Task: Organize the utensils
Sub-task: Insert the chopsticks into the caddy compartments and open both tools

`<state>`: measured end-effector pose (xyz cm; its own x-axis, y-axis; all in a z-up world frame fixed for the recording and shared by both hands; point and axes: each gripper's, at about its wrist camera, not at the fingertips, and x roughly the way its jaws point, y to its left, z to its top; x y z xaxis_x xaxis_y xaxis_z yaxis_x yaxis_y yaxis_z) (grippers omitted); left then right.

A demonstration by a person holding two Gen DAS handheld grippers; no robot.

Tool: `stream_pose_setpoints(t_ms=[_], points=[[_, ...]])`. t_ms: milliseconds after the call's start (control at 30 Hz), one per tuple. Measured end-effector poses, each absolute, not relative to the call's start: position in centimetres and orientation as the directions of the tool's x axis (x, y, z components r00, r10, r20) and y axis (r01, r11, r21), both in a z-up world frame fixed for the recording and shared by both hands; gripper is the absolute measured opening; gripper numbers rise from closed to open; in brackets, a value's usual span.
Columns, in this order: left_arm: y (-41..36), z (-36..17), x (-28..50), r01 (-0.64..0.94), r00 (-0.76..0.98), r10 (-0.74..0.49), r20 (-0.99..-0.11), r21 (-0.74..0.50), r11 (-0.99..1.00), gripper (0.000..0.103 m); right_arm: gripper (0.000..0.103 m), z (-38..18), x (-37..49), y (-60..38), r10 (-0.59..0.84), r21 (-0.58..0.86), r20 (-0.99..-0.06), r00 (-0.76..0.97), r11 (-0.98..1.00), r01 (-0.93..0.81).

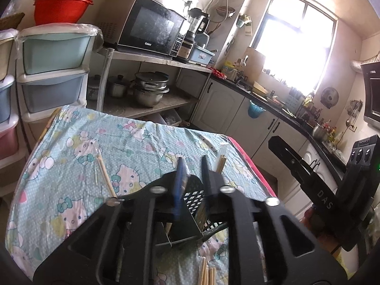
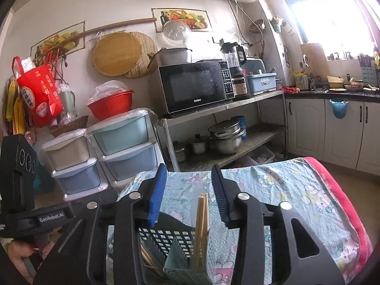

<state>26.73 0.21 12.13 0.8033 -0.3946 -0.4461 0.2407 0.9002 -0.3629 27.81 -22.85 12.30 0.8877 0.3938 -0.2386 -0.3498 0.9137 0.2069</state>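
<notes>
Both hand-held grippers hang over the dark lattice caddy (image 2: 180, 244), which sits on the near part of the Hello Kitty cloth surface (image 1: 133, 142).

The right hand-held gripper (image 2: 187, 197) points forward and slightly down, fingers (image 2: 156, 194) spread wide, gripping nothing. A bunch of chopsticks (image 2: 201, 223) stands upright in the caddy's right compartment, poking up between the fingers without touching either. More sticks lean in the left compartment at about 7 o'clock.

The left hand-held gripper (image 1: 192, 178) tilts down over the caddy (image 1: 194, 201), fingers parted with the caddy's rim showing in the gap; I can't tell if they touch it.

Loose stuff on the cloth: a wrapped pair (image 1: 105, 178) out at 10 o'clock from the caddy, another wrapped pair (image 1: 222, 159) at 1 o'clock, and a bundle (image 1: 209, 273) at 6 o'clock by the near edge.
</notes>
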Motion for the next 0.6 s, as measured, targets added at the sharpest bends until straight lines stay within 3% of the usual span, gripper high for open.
stream_pose_setpoints(t_ms=[67, 300, 567, 600], points=[[0.3, 12.2, 26.4, 0.237, 0.808, -0.389, -0.443, -0.36, 0.902, 0.031, 0.045, 12.2, 27.5, -22.9, 0.394, 0.199, -0.243, 0.887, 0.915, -0.352], [0.3, 12.1, 25.3, 0.229, 0.821, -0.363, -0.44, -0.327, 0.917, 0.052, 0.055, 12.4, 25.9, -23.3, 0.395, 0.178, -0.23, 0.889, 0.916, -0.361], [0.8, 12.3, 23.4, 0.225, 0.841, -0.349, -0.413, -0.318, 0.921, 0.092, 0.068, 12.6, 24.2, -23.9, 0.407, 0.183, -0.212, 0.889, 0.91, -0.373], [0.9, 12.4, 23.2, 0.223, 0.844, -0.347, -0.409, -0.32, 0.921, 0.092, 0.07, 12.6, 24.0, -23.9, 0.407, 0.181, -0.21, 0.889, 0.91, -0.374]])
